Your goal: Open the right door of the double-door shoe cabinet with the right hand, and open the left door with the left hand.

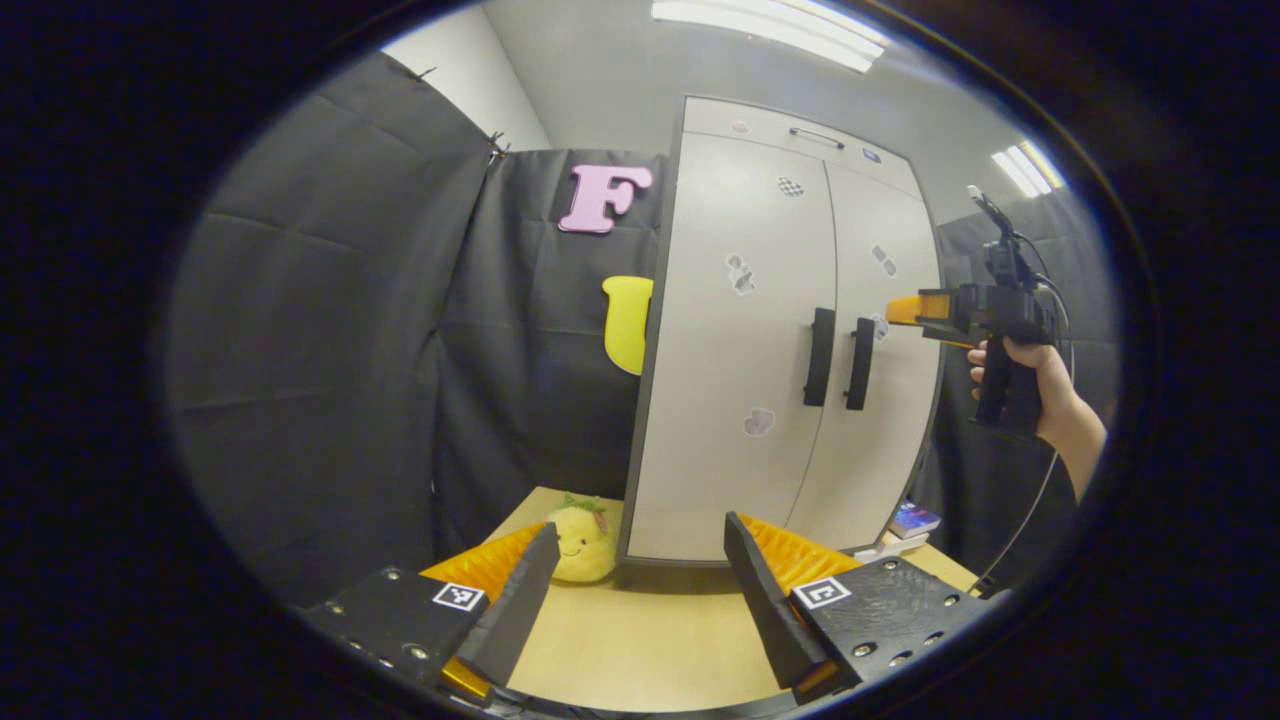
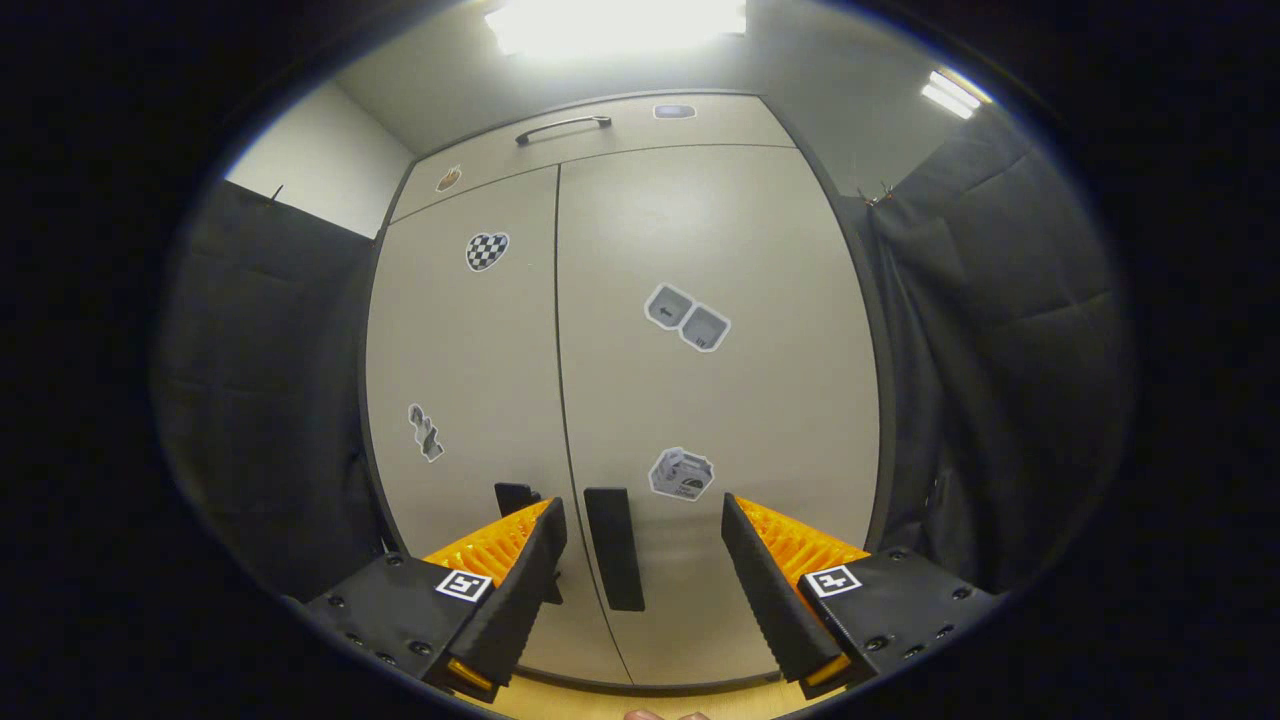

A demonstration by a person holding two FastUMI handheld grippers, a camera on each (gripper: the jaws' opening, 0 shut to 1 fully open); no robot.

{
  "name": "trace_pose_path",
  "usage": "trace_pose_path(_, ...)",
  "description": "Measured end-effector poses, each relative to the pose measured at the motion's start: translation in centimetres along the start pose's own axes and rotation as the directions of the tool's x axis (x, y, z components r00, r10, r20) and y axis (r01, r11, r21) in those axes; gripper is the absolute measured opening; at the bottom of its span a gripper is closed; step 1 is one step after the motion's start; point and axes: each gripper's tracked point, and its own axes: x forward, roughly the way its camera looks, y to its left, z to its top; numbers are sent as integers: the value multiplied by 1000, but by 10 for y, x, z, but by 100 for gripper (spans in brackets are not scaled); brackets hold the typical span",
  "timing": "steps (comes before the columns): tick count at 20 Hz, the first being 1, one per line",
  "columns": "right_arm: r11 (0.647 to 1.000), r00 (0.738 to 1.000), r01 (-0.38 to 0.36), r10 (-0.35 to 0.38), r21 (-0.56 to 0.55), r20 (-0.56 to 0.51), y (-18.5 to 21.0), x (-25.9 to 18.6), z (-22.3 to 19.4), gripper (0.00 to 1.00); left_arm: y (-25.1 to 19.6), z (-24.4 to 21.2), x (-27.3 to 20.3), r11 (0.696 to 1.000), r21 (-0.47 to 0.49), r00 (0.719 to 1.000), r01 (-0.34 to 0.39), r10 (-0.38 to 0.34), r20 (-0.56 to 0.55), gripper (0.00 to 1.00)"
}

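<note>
While both doors of the shoe cabinet (image 1: 780,340) are closed, you hold your left gripper (image 1: 640,590) back from it, low over the wooden table (image 1: 640,650). Its 2 fingers are spread wide with nothing between them. Left door (image 1: 740,350) and right door (image 1: 885,370) meet at the centre seam, with 2 black vertical handles side by side: left handle (image 1: 819,357), right handle (image 1: 859,364). A drawer front with a slim bar handle (image 1: 816,137) runs along the cabinet top. A yellow plush toy with a smiling face (image 1: 582,543) sits on the table at the cabinet's lower left corner, touching or just beside it.

From the left gripper view, your right gripper (image 1: 905,310) is raised in front of the right door, near handle height; your hand (image 1: 1030,385) grips its black stock. From the right gripper view, the right gripper (image 2: 640,580) is wide apart and holds nothing. The right door's handle (image 2: 613,550) shows between its fingers, apart from both. The left door's handle (image 2: 517,497) is partly hidden behind the left finger. Stickers (image 2: 687,318) dot both doors.
</note>
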Motion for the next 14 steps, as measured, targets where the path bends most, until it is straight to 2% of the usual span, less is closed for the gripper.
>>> trace_pose_path(3, 1000, 1000, 19, -19, 4, -23, 3, 15, -13, 98, 5, 1, 8, 1000, 28, 1000, -4, 4, -2, 95)
trace_pose_path(9, 999, 997, 37, -37, -7, -64, 13, 45, -28, 98, 8, 1, 26, 1000, -15, 1000, 8, -8, 3, 95)
trace_pose_path(14, 996, 992, 81, -84, -37, -90, 10, 59, -41, 98, 24, -8, 43, 1000, -26, 1000, -4, 4, -18, 95)
